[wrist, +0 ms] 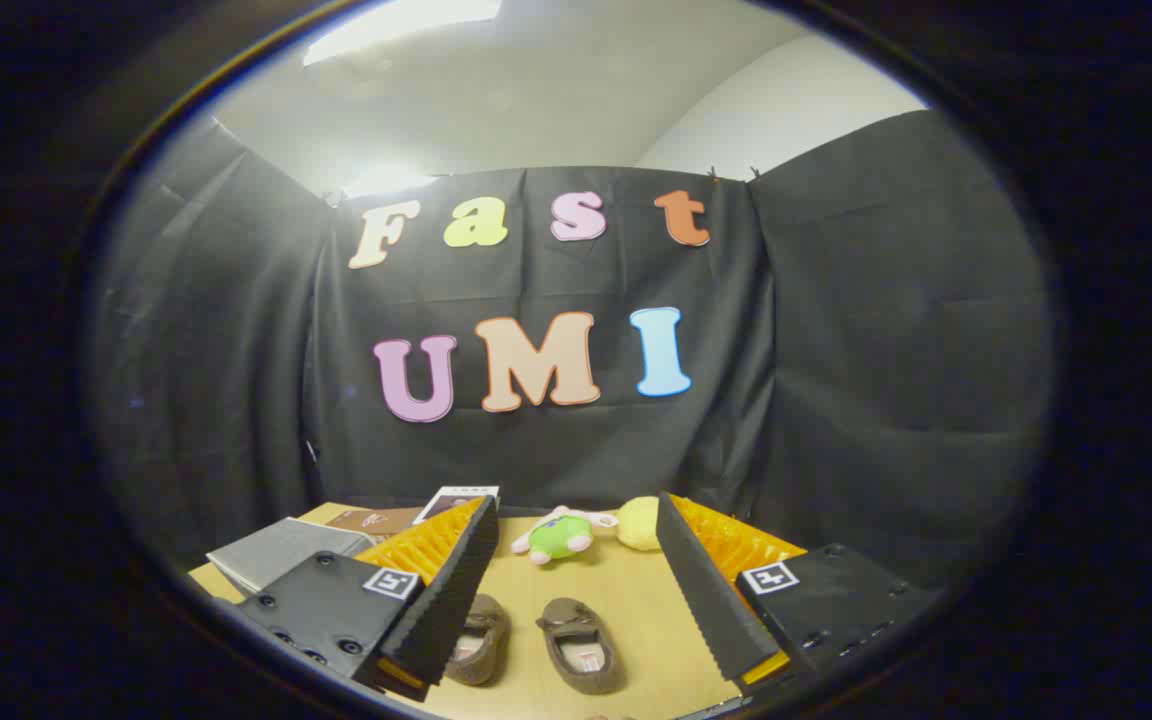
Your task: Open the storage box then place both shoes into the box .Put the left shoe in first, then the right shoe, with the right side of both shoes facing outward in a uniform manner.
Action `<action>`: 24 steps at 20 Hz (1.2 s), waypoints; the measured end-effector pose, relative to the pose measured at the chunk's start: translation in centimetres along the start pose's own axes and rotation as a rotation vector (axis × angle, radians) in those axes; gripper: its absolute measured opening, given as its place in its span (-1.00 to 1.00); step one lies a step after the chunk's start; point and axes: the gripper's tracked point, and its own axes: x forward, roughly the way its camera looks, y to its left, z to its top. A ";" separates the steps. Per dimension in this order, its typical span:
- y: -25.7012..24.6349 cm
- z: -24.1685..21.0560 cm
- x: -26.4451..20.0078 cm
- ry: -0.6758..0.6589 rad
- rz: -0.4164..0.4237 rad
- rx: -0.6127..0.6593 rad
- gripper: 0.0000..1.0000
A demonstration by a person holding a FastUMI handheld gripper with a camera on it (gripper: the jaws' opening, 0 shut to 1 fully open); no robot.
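The gripper (576, 600) hovers with fingers spread wide and empty above two small brown slip-on shoes (536, 640) on the tan table (636, 600), suggesting the box still needs opening first.

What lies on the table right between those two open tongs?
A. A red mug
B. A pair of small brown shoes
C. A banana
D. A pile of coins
B: the two small brown shoes lie side by side on the light wooden table, between the spread fingers of the tongs, which touch neither shoe.
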 end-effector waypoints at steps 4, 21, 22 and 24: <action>0.0 0.3 -0.3 -0.003 0.001 -0.002 1.00; 1.1 -2.2 0.9 0.060 -0.013 0.022 1.00; 1.3 -2.6 1.2 0.075 -0.009 0.028 1.00; 2.1 -3.3 1.6 0.099 0.009 0.052 1.00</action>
